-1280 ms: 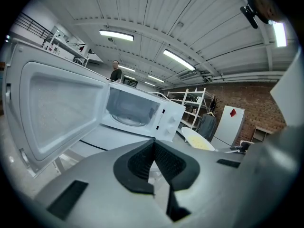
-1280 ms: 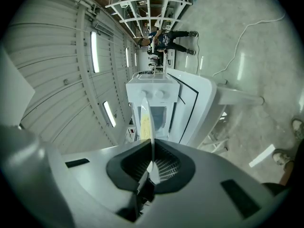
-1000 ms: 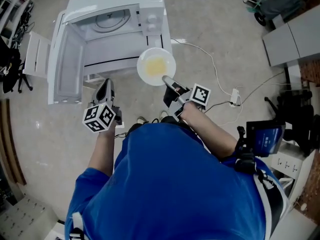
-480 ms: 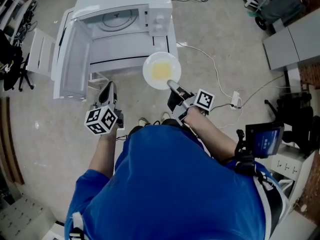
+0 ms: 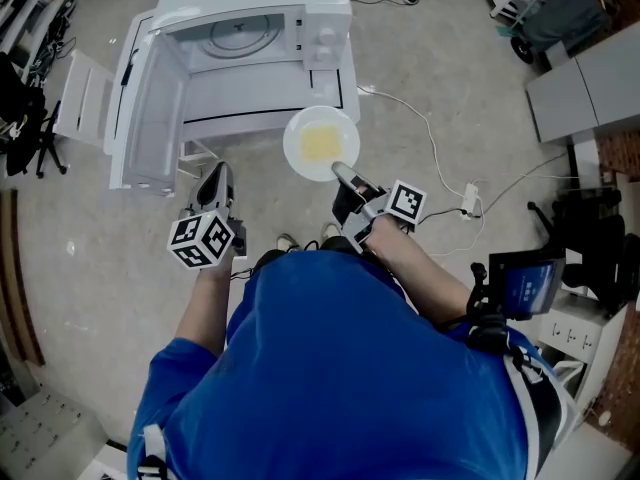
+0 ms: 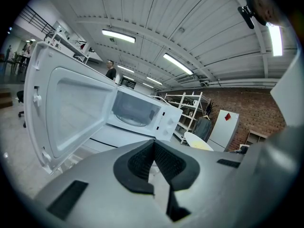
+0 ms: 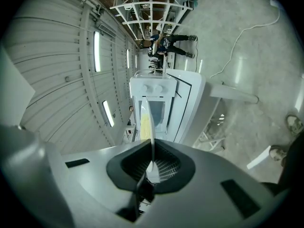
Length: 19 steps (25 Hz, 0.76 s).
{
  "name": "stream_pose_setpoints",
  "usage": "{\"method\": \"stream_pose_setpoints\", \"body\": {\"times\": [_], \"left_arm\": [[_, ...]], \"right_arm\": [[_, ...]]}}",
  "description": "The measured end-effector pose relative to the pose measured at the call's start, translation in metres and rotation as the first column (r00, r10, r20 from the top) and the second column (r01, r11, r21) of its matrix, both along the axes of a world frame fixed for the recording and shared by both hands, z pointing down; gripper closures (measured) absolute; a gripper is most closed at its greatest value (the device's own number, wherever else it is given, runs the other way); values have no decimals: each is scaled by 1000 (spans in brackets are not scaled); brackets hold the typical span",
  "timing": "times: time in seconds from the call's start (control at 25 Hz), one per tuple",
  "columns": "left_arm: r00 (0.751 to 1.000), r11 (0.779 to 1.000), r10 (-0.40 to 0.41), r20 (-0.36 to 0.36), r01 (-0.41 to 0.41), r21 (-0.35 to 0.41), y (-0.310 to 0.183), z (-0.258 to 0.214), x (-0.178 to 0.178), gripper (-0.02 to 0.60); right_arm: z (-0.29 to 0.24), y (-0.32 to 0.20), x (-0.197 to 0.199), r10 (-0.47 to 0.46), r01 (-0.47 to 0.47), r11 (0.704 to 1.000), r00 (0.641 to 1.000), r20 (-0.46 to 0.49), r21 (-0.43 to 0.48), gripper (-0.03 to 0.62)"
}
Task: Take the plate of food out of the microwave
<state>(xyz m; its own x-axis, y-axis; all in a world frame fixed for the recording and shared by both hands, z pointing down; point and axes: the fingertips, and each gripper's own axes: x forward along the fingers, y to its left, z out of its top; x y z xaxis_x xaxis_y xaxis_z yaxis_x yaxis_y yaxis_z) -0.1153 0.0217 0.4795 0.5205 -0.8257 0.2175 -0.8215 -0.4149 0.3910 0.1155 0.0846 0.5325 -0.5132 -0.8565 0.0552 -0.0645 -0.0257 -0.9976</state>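
A white plate (image 5: pixel 320 144) with yellow food on it hangs in the air just in front of the white microwave (image 5: pixel 300 63), outside its cavity. My right gripper (image 5: pixel 340 172) is shut on the plate's near rim. In the right gripper view the plate (image 7: pixel 151 122) runs edge-on between the pads. The microwave door (image 5: pixel 148 118) stands wide open to the left, and the glass turntable (image 5: pixel 238 33) inside is bare. My left gripper (image 5: pixel 212 180) hovers below the door, shut and holding nothing. The left gripper view shows the plate (image 6: pixel 199 140) off to its right.
A white cable (image 5: pixel 425 138) trails over the floor to a plug block (image 5: pixel 468 196) on the right. Grey cabinets (image 5: pixel 590 78) and dark equipment (image 5: pixel 590 238) stand at the right. A white rack (image 5: pixel 75 103) sits left of the door. The person's blue-clad body fills the lower frame.
The plate, still held by my right gripper, has come a little away from the microwave's front corner toward the person. The left gripper has barely moved.
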Motion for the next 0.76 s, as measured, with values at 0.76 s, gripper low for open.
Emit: {"method": "stream_pose_setpoints", "body": {"times": [0.76], "left_arm": [[1000,1000,-6,-3,6,-5,3,3,-7,572]], "right_arm": [[0,-1,-10,-13,13,1000,1000,6,-2,579]]}}
